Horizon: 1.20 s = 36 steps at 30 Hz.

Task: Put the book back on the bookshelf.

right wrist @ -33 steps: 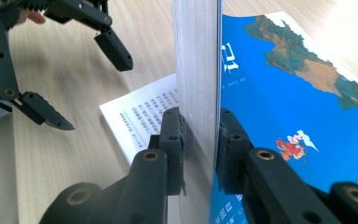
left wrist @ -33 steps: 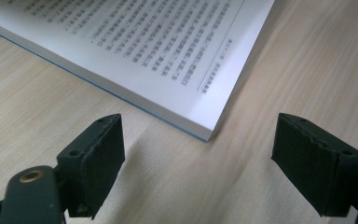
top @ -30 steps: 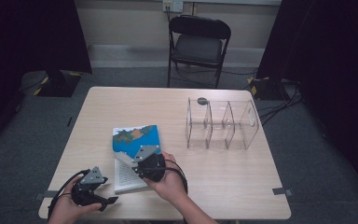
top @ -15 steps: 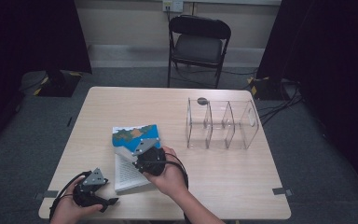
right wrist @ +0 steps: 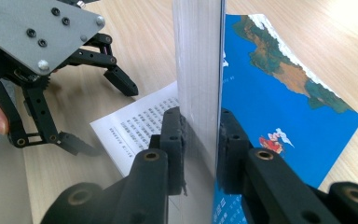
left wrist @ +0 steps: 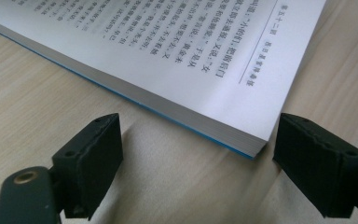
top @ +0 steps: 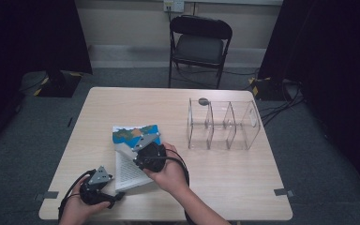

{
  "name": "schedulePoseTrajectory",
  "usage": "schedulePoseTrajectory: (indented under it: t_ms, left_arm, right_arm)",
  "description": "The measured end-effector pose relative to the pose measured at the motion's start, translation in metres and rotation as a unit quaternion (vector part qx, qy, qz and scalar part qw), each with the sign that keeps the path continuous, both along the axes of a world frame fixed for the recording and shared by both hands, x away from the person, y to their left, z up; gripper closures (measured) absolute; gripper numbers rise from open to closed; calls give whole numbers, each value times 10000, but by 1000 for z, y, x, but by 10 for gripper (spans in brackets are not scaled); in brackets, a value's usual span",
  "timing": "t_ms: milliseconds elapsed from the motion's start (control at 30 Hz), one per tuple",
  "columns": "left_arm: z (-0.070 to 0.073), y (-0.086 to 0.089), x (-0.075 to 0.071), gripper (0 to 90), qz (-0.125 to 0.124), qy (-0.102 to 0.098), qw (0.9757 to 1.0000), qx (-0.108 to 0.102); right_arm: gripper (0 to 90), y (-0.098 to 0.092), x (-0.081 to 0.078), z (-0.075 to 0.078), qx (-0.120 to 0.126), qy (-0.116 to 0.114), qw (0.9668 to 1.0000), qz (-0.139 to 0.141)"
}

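Note:
An open book (top: 132, 172) lies on the table (top: 262, 187), printed page (left wrist: 168, 51) up. My right gripper (top: 125, 151) is shut on a raised sheaf of pages (right wrist: 198, 70) together with the blue picture cover (right wrist: 279, 107), held on edge between the pads. My left gripper (top: 116, 197) rests at the book's near corner (left wrist: 254, 149). Its jaws stand open and have just been opening a little wider. The corner lies between them, close to the right pad, and neither pad presses on it. The left gripper (right wrist: 103, 116) also appears in the right gripper view, beside the printed page.
A clear plastic organiser (top: 222, 124) with three compartments stands at the table's right, a small dark round thing (top: 203, 101) behind it. A black folding chair (top: 199, 47) is beyond the far edge. Bare tabletop lies right of the hands.

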<state>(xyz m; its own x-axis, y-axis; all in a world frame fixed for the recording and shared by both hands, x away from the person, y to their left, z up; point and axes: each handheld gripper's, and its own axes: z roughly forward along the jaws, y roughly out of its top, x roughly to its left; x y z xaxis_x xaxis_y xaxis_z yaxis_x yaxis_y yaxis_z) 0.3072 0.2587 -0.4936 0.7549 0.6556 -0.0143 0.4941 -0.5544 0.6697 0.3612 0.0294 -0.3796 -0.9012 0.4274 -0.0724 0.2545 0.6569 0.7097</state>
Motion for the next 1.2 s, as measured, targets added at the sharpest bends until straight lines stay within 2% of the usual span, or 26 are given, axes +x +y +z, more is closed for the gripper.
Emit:
schedulePoseTrajectory:
  t_ms: [233, 333, 467, 567, 767, 967, 1067, 1100, 1200]
  left_arm:
    - [-1, -1, 1, 127, 7, -42, 10000, -7]
    - [-1, -2, 2, 147, 77, -54, 9999, -57]
    - [0, -2, 4, 166, 148, -97, 9998, 6]
    - [0, -4, 5, 171, 223, -28, 9997, -29]
    - [2, -4, 3, 227, 141, -37, 9999, 17]
    - [3, -5, 2, 274, 106, 15, 9999, -74]
    - [3, -6, 2, 261, 87, -4, 9999, -57]
    - [3, -7, 1, 257, 134, 27, 9998, -127]
    - [3, -8, 0, 241, 81, -17, 10000, -23]
  right_arm:
    - [758, 0, 2, 3, 1, 36, 10000, -32]
    - [757, 0, 2, 3, 16, 54, 10000, -25]
    - [757, 0, 1, 3, -12, 55, 10000, -29]
    - [757, -1, 0, 2, 16, 51, 10000, -38]
    - [757, -2, -2, -1, 13, 49, 10000, -67]
    - [757, -3, 0, 2, 58, 60, 9999, -99]
    - [757, -3, 1, 4, 81, 84, 9999, -113]
    - [757, -3, 2, 6, 84, 108, 9998, -137]
    - [757, -3, 5, 10, 54, 102, 9999, -118]
